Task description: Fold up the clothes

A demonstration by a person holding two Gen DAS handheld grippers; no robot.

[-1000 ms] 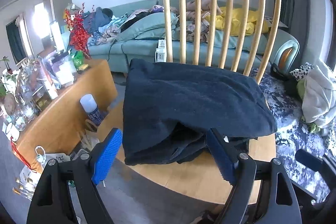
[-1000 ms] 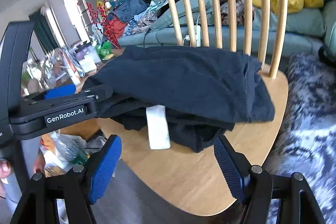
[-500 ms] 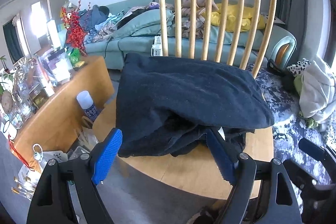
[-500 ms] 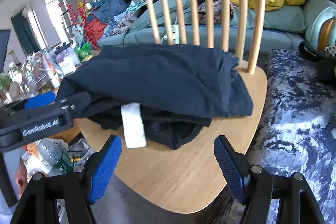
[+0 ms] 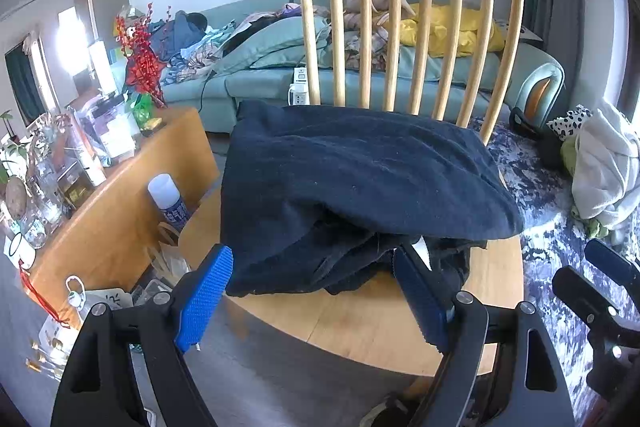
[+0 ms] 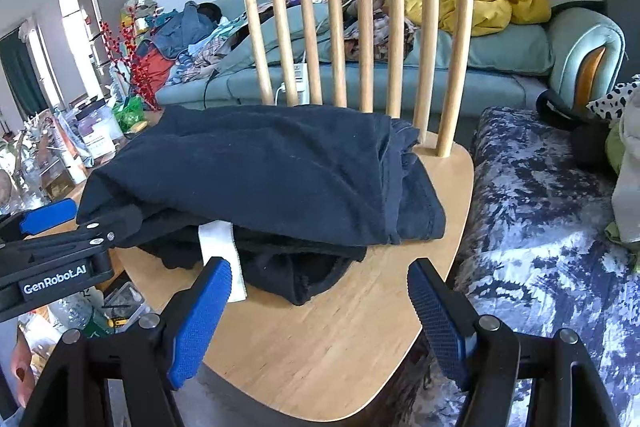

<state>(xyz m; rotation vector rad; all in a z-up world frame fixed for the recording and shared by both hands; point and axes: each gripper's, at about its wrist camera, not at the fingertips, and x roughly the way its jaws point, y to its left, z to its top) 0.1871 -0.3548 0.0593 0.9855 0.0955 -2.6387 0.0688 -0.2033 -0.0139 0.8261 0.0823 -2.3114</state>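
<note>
A folded dark navy garment [image 5: 360, 183] lies on the round seat of a wooden spindle-back chair [image 5: 360, 323]; it also shows in the right wrist view [image 6: 272, 179], with a white label [image 6: 222, 259] hanging at its front edge. My left gripper [image 5: 312, 301] is open and empty, its blue pads at the garment's front left edge. It shows from the side in the right wrist view [image 6: 48, 227]. My right gripper [image 6: 320, 323] is open and empty, above the bare front of the seat [image 6: 320, 359].
A wooden side table [image 5: 112, 195] crowded with jars and bottles stands left of the chair. A teal sofa [image 5: 260, 83] heaped with clothes runs behind. A blue-patterned surface [image 6: 540, 219] with white clothes [image 5: 604, 167] lies to the right.
Both grippers have drawn back a little from the garment and stay open. The garment lies as before on the seat.
</note>
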